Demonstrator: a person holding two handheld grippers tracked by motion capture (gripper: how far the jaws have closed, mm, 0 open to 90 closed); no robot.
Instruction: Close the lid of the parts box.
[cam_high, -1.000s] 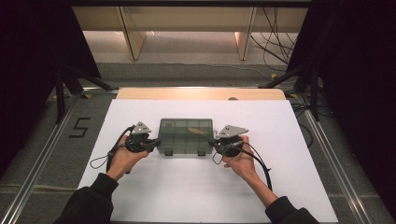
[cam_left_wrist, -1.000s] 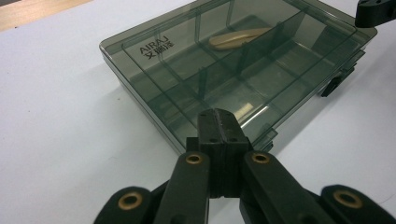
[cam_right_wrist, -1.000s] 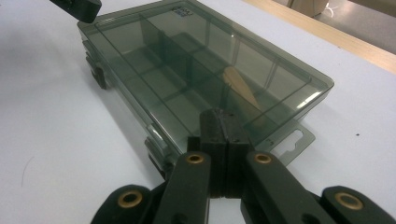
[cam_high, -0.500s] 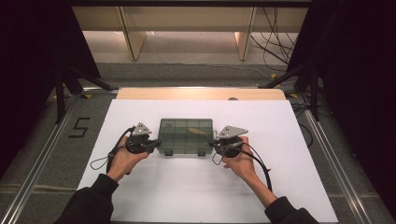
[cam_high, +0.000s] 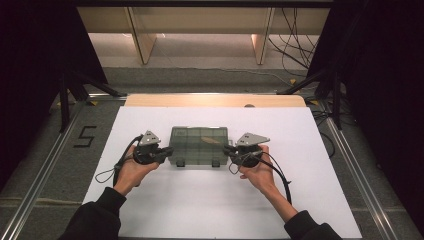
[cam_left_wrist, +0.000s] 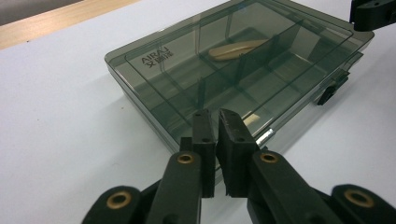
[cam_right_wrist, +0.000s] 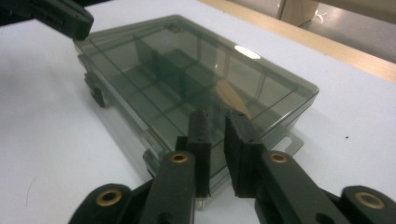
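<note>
A smoky clear compartment box (cam_high: 199, 145) lies shut on the white table (cam_high: 200, 205), with two latches on its near side. A tan oval piece (cam_left_wrist: 238, 48) rests in one compartment, seen through the lid (cam_right_wrist: 232, 99). My left gripper (cam_high: 167, 150) points at the box's left end. Its jaws have just been opening and stand a narrow slit apart (cam_left_wrist: 217, 116), nothing between them. My right gripper (cam_high: 227, 149) points at the right end. Its jaws have also just been opening and stand slightly apart (cam_right_wrist: 215, 119), with no object in the gap.
A wooden strip (cam_high: 215, 100) runs along the table's far edge. A taped "5" (cam_high: 85, 136) marks the floor on the left, beside a metal rail (cam_high: 45, 170). Stand legs (cam_high: 330, 87) and cables (cam_high: 295, 30) lie beyond the far corners.
</note>
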